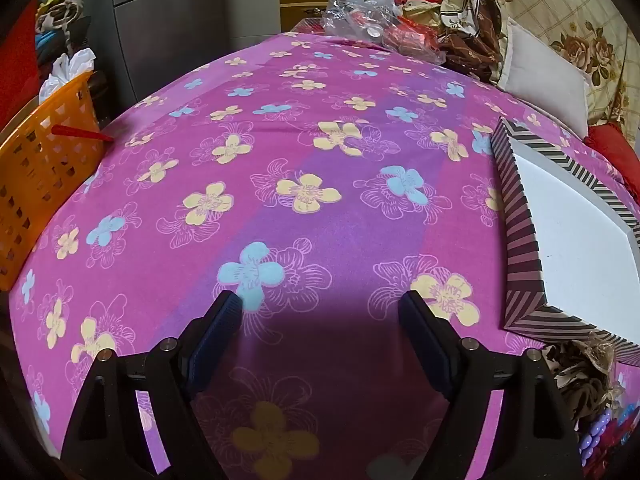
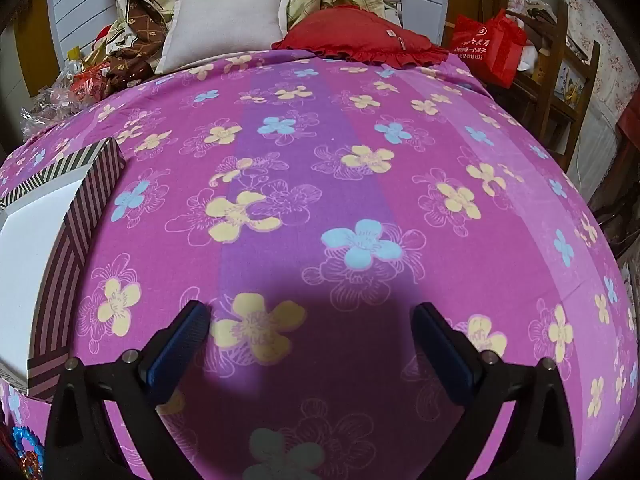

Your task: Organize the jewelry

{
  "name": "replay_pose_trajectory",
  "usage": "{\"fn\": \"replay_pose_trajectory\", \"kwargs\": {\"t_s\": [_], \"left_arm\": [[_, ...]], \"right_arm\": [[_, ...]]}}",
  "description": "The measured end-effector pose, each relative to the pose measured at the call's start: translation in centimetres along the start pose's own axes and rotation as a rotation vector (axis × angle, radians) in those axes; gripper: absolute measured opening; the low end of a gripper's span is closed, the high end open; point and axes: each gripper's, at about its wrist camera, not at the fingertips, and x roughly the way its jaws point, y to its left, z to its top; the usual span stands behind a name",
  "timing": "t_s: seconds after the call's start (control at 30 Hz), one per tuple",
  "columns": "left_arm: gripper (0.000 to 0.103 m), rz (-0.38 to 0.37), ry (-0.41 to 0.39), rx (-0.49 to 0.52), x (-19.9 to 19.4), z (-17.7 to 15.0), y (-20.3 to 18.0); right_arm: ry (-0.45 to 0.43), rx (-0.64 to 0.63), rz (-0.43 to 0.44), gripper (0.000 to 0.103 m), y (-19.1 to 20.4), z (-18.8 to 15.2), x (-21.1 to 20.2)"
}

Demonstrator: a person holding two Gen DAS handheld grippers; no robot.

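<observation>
Both claws, left claw (image 1: 320, 306) and right claw (image 2: 311, 316), are wide open and empty; you may snag the bedsheet (image 1: 320, 160) near the striped box (image 1: 560, 240).

**Busy bedroom all around the bed**

A pink-and-purple flowered bedsheet (image 1: 304, 168) covers the bed. Off its left edge, an orange plastic basket (image 1: 44, 160) with a red stick (image 1: 80, 133) poking across its rim. At the far end, crumpled clear plastic bags (image 1: 360, 16) lie beside a brown patterned quilt (image 1: 472, 40). A pale grey pillow (image 2: 228, 20) leans just beside a red frilled cushion (image 2: 360, 38). Off to the right, a red shopping bag (image 2: 488, 46) sits on a wooden chair (image 2: 560, 80).
</observation>
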Motion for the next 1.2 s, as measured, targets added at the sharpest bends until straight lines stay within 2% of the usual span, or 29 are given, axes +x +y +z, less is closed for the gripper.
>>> {"fn": "replay_pose_trajectory", "kwargs": {"t_s": [0.27, 0.4, 0.5, 0.6, 0.7, 0.83, 1.0, 1.2], "left_arm": [[0.085, 0.0, 0.002, 0.003, 0.0, 0.0, 0.0], [0.085, -0.015, 0.021, 0.035, -0.4, -0.3, -0.3], [0.074, -0.026, 0.046, 0.054, -1.4, -1.0, -0.5], [0.071, -0.013, 0.008, 0.078, -3.9, -1.3, -0.9], [0.072, -0.034, -0.048, 0.076, -6.6, -1.1, -0.9], [0.072, -0.051, -0.074, 0.082, -9.7, -2.2, -1.3], [0.072, -0.072, -0.061, 0.11, -11.5, -4.0, -2.6], [0.072, -0.08, -0.075, 0.158, -13.5, -5.9, -4.5]], "right_arm": [[0.0, 0.02, -0.004, 0.103, 0.0, -0.1, -0.1], [0.073, -0.048, 0.05, 0.103, 0.9, -1.3, -1.2], [0.086, -0.017, 0.079, 0.099, 1.8, -3.4, -3.2], [0.031, 0.008, 0.131, 0.097, 2.2, -5.5, -6.5], [-0.03, -0.023, 0.155, 0.097, 3.1, -6.7, -9.8], [-0.07, -0.075, 0.245, 0.097, 5.7, -8.8, -14.5], [-0.083, -0.099, 0.371, 0.097, 8.7, -10.9, -17.4], [-0.09, -0.148, 0.412, 0.097, 12.6, -13.2, -19.1]]}}
